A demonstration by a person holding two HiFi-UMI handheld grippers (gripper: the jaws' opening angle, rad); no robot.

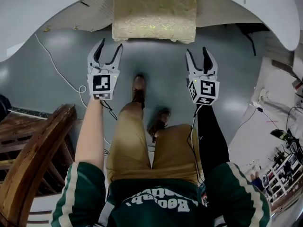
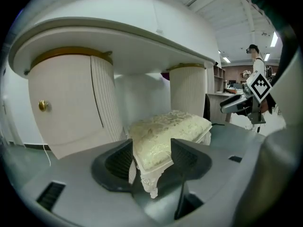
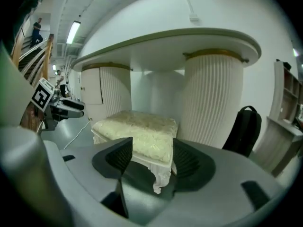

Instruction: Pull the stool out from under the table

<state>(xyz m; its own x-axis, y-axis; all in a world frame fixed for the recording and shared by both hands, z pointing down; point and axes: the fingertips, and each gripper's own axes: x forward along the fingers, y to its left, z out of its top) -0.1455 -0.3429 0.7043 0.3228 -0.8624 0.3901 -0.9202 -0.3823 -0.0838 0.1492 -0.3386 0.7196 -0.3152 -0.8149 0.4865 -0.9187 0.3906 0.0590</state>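
Green jersey (image 1: 156, 202) nearest, both tools lined up short of the stool (image 1: 154, 14).
The left gripper (image 1: 110, 45) and right gripper (image 1: 196, 52) gape wide, holding nothing. The stool sits partly under the white table (image 1: 57, 8), so gripping and pulling remain. The jersey lettering is upside down and unreadable.

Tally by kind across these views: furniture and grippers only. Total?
cream cushioned stool: 1
white curved-edge table: 1
brown wooden chair: 1
hand-held grippers, jaws open: 2 (left gripper, right gripper)
Total: 5
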